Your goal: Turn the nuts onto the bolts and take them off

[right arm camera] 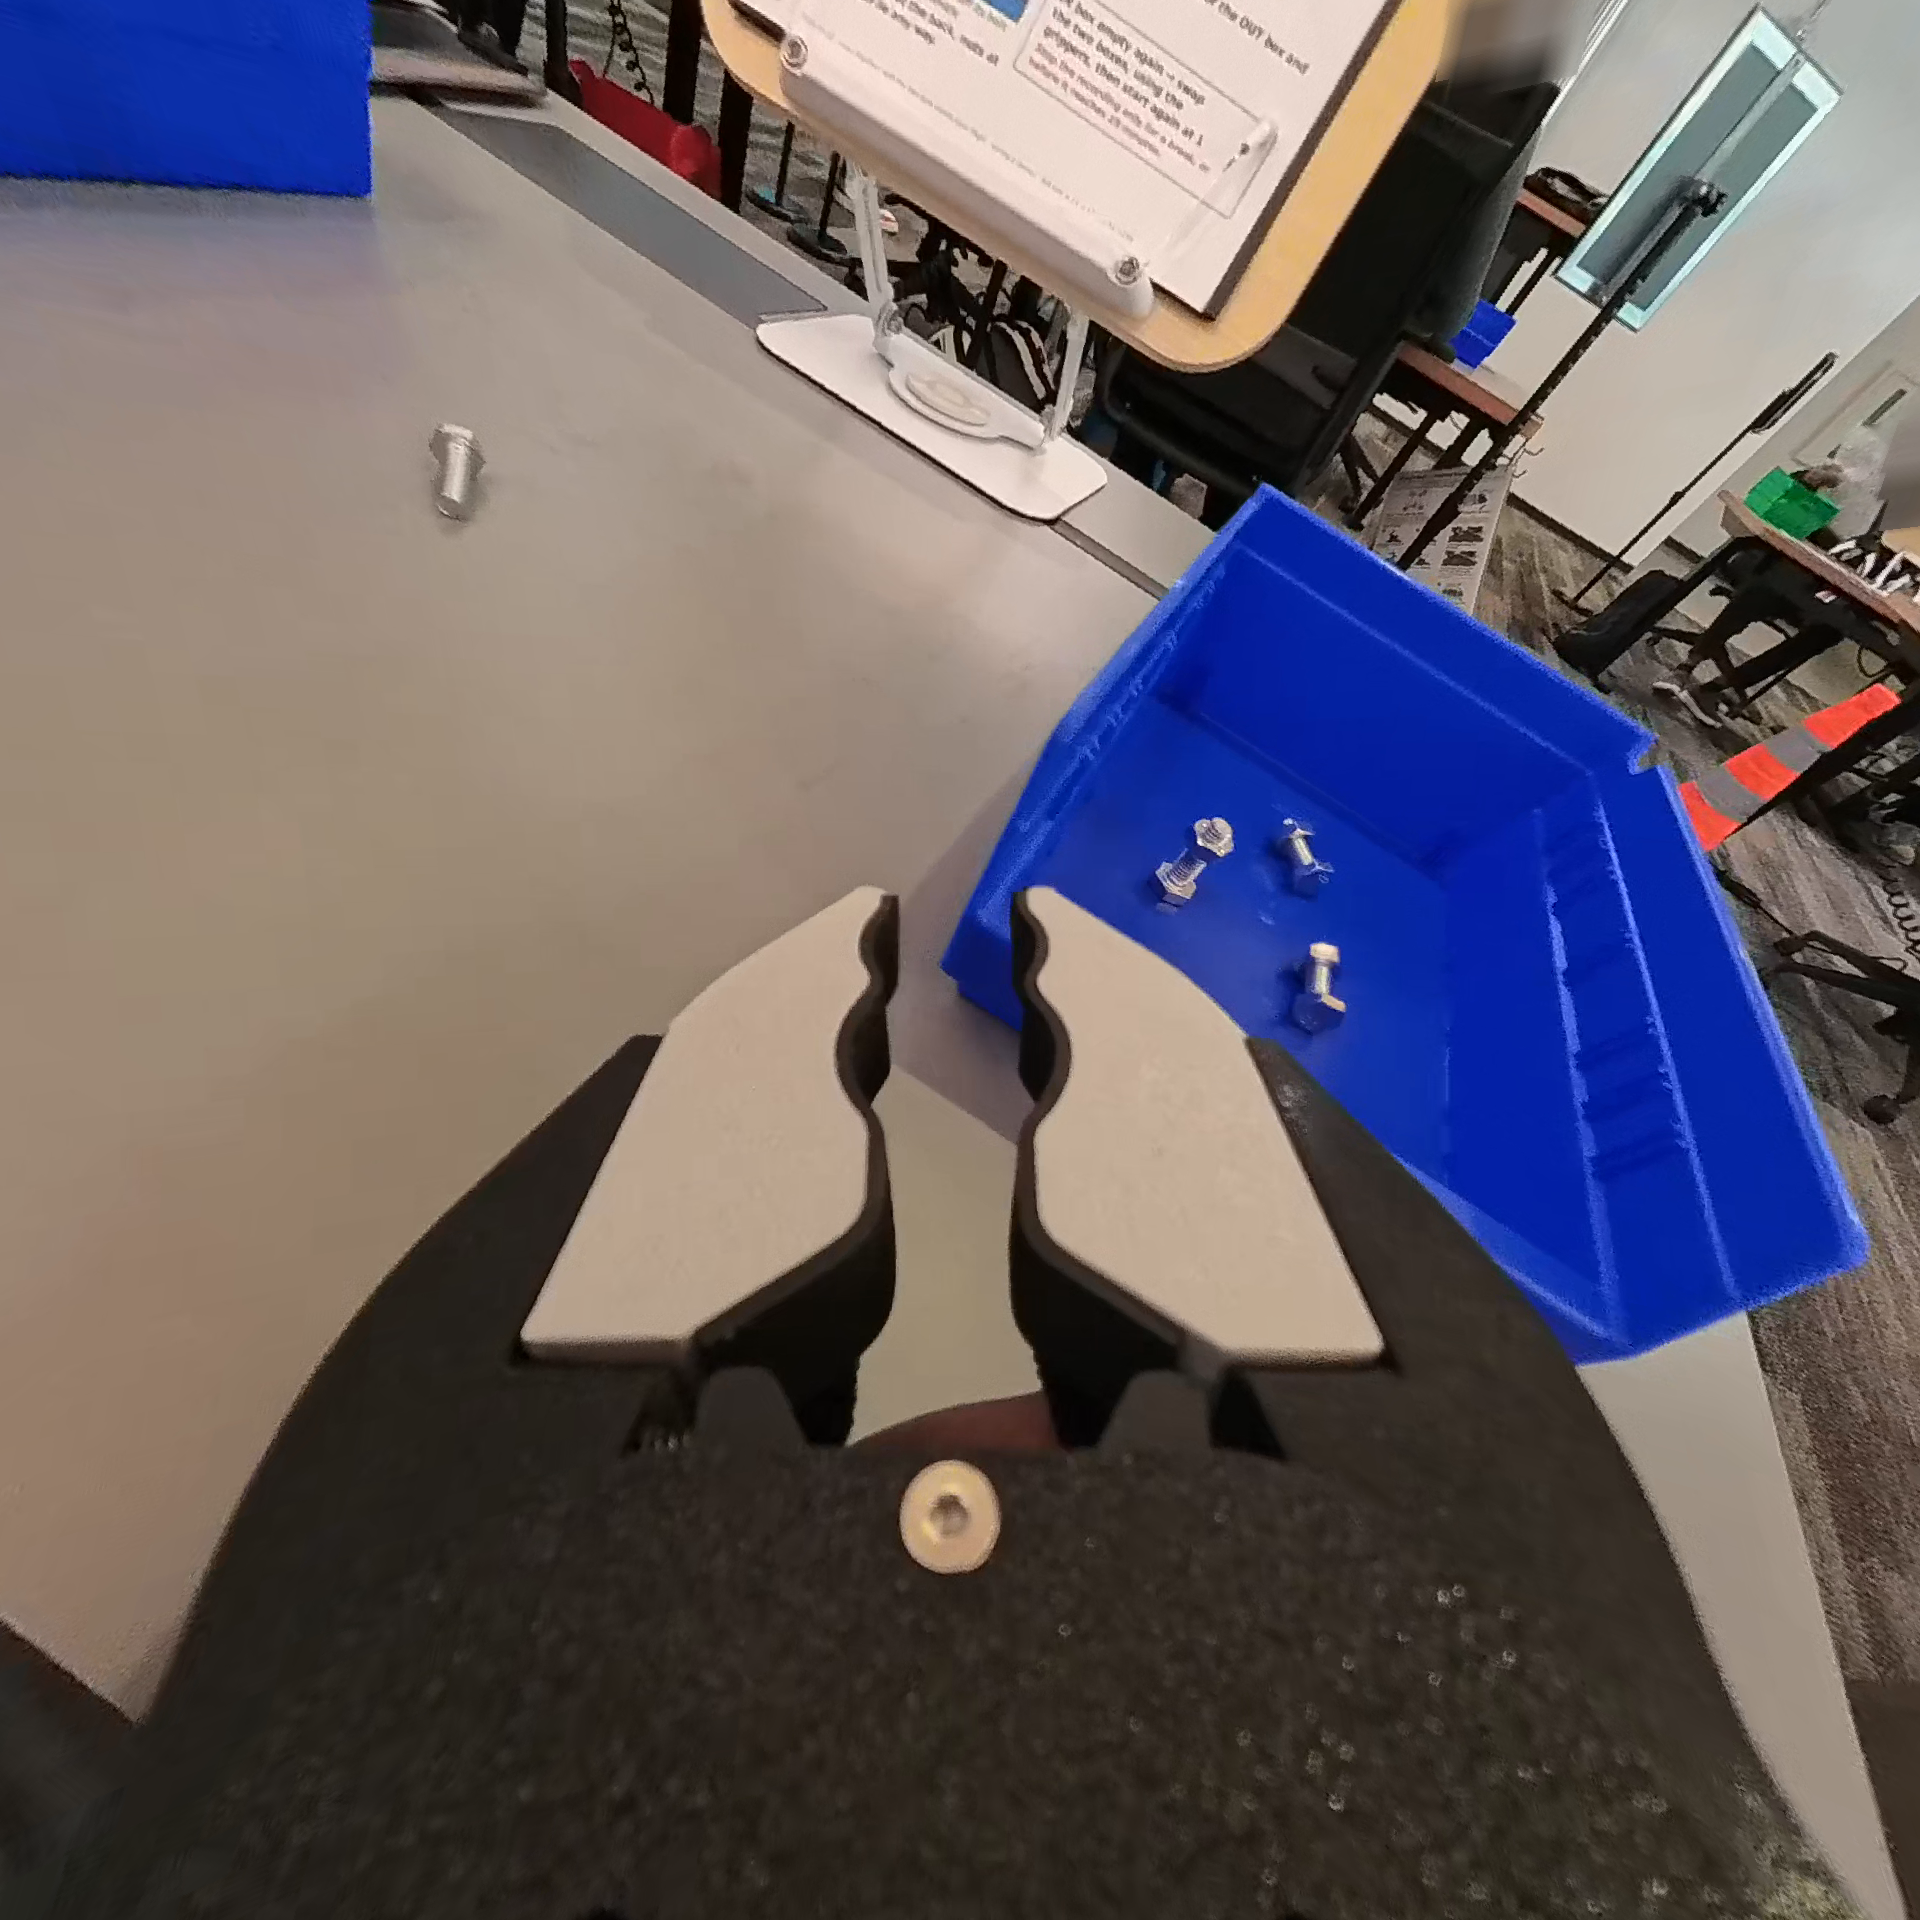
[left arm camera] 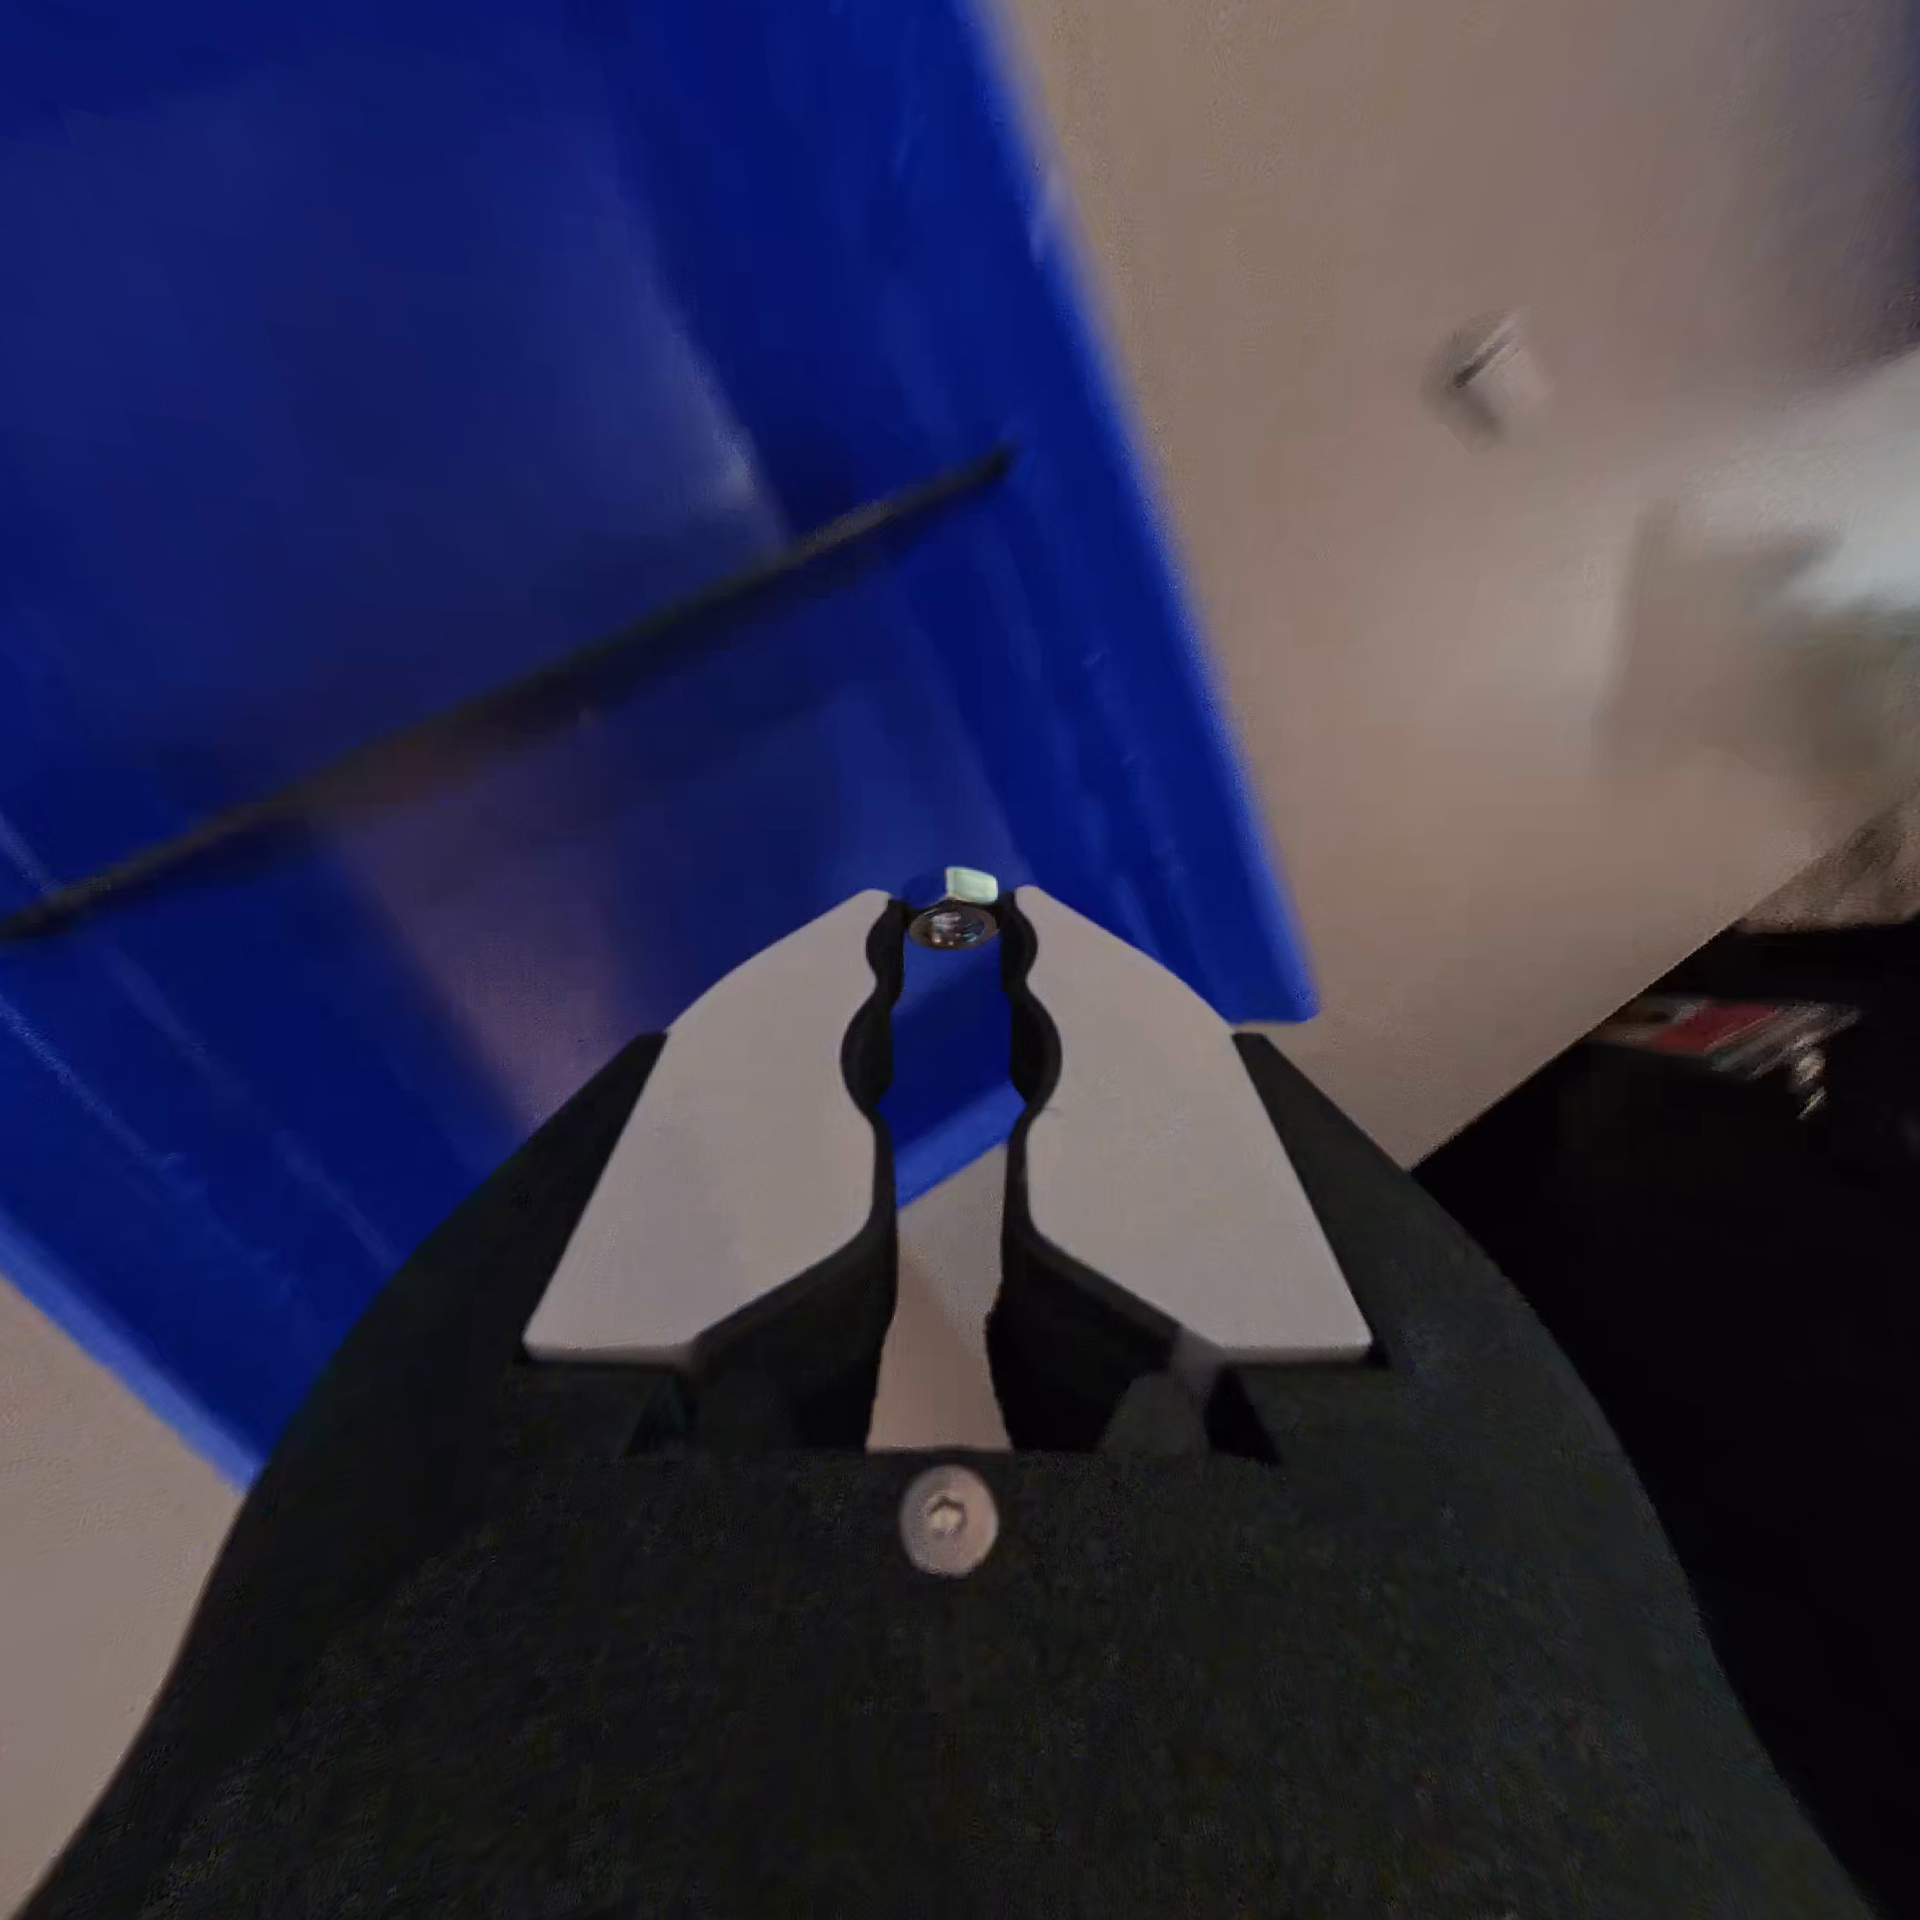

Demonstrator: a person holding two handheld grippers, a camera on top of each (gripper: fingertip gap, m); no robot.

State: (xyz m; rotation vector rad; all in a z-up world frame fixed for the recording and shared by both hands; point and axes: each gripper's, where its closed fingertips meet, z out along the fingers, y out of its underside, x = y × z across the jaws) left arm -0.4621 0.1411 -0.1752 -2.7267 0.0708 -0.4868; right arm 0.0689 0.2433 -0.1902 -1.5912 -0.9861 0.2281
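In the left wrist view my left gripper (left arm camera: 954, 920) is shut on a small silver nut (left arm camera: 952, 924), pinched between its fingertips. It hangs over a blue bin (left arm camera: 520, 520) that fills the left of the blurred view. In the right wrist view my right gripper (right arm camera: 954, 914) is open and empty above the grey table (right arm camera: 520, 779), at the near left corner of a second blue bin (right arm camera: 1683, 1226). That bin holds three bolts: one (right arm camera: 1193, 860) carries a nut, and two more (right arm camera: 1299, 854) (right arm camera: 1317, 985) lie beside it. A lone bolt (right arm camera: 453, 470) lies on the table at the far left.
A white stand (right arm camera: 935, 405) holding a sheet on a board (right arm camera: 1143, 156) sits at the table's back edge. Another blue bin corner (right arm camera: 187, 94) shows at the top left. The table edge runs behind the bin, with chairs and other desks beyond. A blurred small metal part (left arm camera: 1486, 369) lies on the table. Left tips to right tips: about 55 cm.
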